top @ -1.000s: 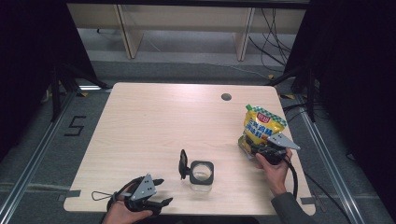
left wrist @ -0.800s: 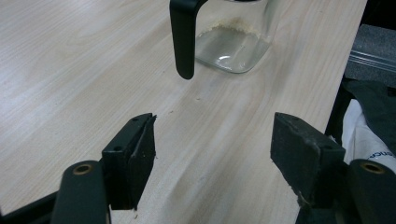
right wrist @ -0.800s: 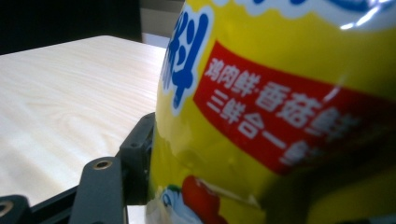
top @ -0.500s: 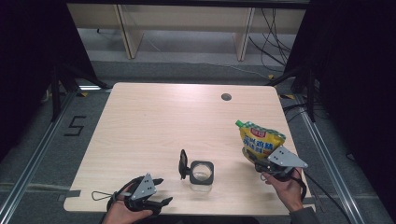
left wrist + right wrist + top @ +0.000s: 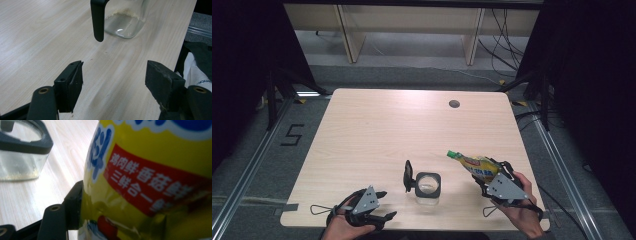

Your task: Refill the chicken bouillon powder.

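Note:
A yellow pouch [image 5: 476, 167] with a green top and a red label is held off the table, tilted with its top toward the left. My right gripper [image 5: 490, 181] is shut on the pouch's lower part; in the right gripper view the pouch [image 5: 155, 177] fills the space against the left pad [image 5: 75, 202]. A clear glass jar [image 5: 428, 186] with a black rim and an opened black lid [image 5: 408, 175] stands near the table's front edge. My left gripper [image 5: 381, 204] rests open at the front left, aimed at the jar [image 5: 125, 20], nothing between its pads [image 5: 72, 82].
The light wooden table [image 5: 387, 130] has a round cable hole [image 5: 454, 104] at its back right. A shelf frame and cables lie on the floor beyond the far edge. Dark stands flank both sides of the table.
My right gripper has lifted the pouch off the table and carried it toward the front, tilting its top to the left, closer to the jar. The left gripper has stayed put.

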